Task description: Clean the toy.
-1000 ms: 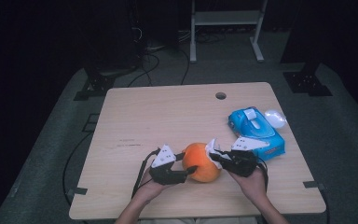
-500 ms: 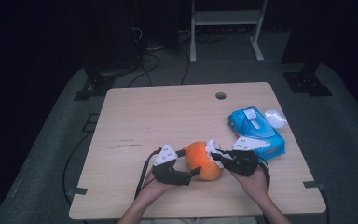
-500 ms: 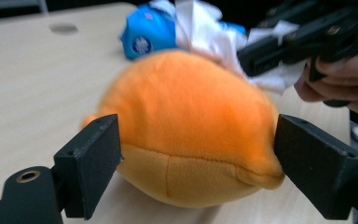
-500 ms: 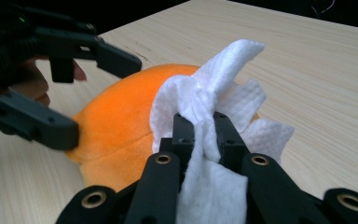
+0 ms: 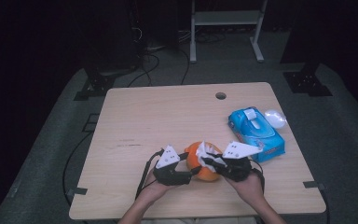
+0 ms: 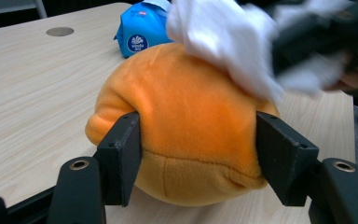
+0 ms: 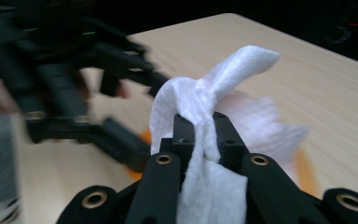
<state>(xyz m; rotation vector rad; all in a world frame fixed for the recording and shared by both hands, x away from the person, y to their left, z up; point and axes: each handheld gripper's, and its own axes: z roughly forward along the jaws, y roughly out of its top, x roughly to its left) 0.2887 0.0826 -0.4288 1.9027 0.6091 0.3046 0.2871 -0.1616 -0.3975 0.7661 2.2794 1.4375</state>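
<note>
The round orange plush toy [image 5: 200, 163] sits near the front edge of the pale wooden table [image 5: 168, 116], between the two hands, just as it did a second ago. The left gripper [image 6: 198, 156] has just been closing, after springing wide and letting go for an instant, and its jaws now press both flanks of the plush, so the re-grip looks settled. The right gripper [image 7: 200, 135], clamped tight on a crumpled white wet wipe [image 7: 214, 102], lays the cloth on top of the toy. I judge the wiping can go on, with the toy steadied. The blue wipes pack [image 5: 255, 134] lies well apart on the right.
</note>
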